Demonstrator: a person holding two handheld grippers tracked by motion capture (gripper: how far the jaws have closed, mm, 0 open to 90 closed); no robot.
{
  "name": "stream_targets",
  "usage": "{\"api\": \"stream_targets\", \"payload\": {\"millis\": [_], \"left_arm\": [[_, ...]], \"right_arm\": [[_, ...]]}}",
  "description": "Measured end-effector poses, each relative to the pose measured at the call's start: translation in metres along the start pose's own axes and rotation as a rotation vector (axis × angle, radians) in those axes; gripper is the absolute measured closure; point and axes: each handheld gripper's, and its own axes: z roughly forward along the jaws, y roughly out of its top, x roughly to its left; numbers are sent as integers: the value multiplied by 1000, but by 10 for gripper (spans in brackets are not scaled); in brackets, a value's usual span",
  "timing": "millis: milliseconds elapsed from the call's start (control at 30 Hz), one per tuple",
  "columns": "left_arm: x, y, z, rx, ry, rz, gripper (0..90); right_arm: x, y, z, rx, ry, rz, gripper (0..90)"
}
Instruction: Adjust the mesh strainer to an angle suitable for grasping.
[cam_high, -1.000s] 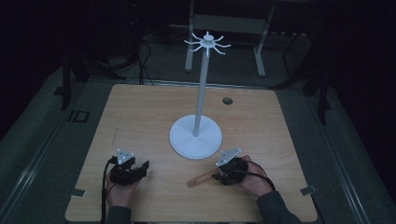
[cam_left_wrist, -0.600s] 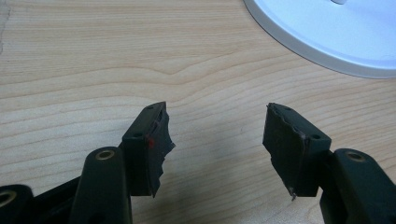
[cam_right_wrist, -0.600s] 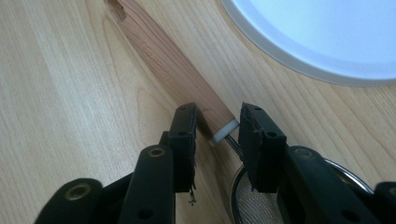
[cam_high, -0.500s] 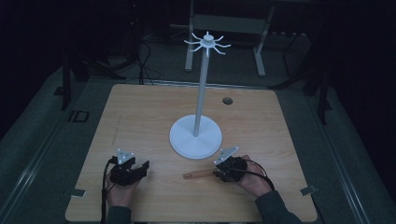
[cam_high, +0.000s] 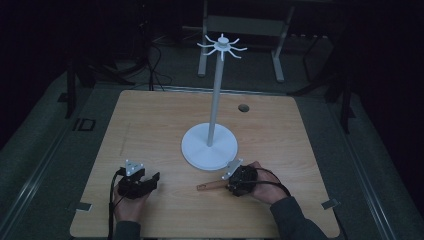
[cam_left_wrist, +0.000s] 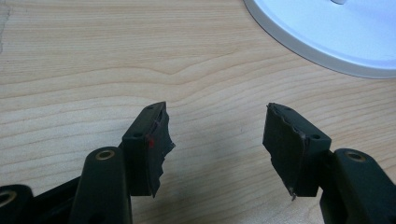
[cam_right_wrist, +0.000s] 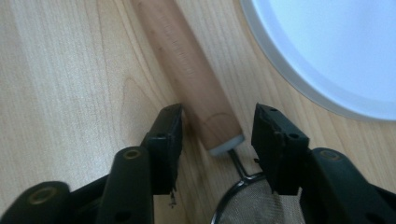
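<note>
Two grippers sit low at the near edge of the wooden table (cam_high: 150, 125), one in each hand. The left gripper (cam_left_wrist: 217, 140) rests with its jaws spread wide over bare wood, nothing between them. The right gripper (cam_right_wrist: 217, 135) is down at a small strainer: its wooden handle (cam_right_wrist: 187, 70) lies flat on the table and its capped end sits between the parted jaws, the left jaw touching it or nearly so, the right one apart. The mesh bowl (cam_right_wrist: 254, 205) shows just below. The white stand (cam_high: 210, 145) rises just beyond, its round base beside the handle.
</note>
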Motion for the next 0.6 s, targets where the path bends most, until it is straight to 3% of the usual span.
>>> {"api": "stream_targets", "payload": {"millis": [200, 400, 600], "left_arm": [[0, 0, 0, 0, -1, 0, 407], [0, 0, 0, -1, -2, -1, 408], [0, 0, 0, -1, -1, 0, 408]], "right_arm": [[-6, 6, 5, 34, 24, 34, 648], [-10, 11, 8, 55, 58, 28, 624], [-19, 12, 11, 67, 115, 55, 620]]}}
